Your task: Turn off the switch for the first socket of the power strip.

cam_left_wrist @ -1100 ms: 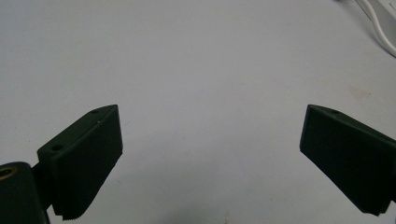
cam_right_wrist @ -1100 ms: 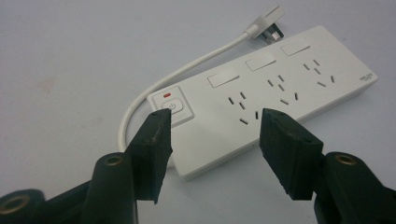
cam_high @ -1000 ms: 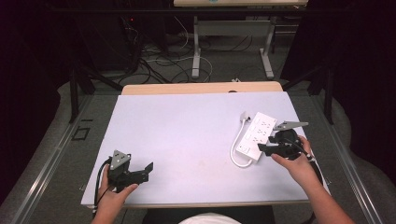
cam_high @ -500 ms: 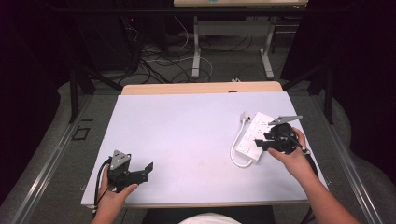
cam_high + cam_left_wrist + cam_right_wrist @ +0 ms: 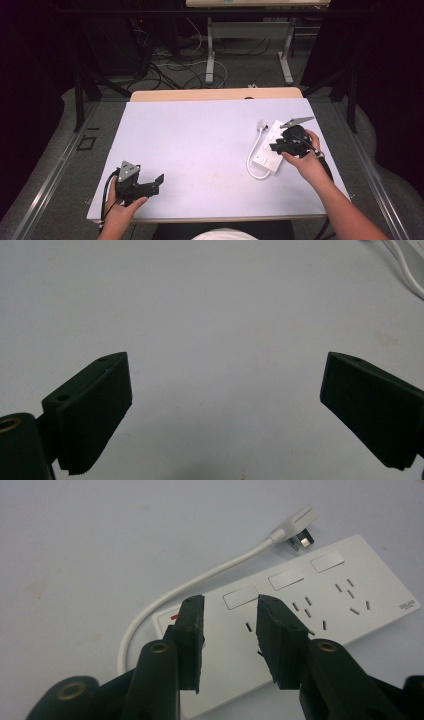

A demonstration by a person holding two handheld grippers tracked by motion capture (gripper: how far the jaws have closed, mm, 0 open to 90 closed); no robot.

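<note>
While power strip (image 5: pixel 270 147) lies on white table (image 5: pixel 200 145), cables (image 5: pixel 170 57) clutter floor behind.

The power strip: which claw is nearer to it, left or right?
Right. The right claw hovers directly over the power strip; the left claw is far across the table, near its front edge.

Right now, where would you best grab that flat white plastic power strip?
Probably across a long edge of the flat white plastic power strip, coming down from above with the right gripper. It lies flat on the table; the curved white cord leaves one end.
</note>
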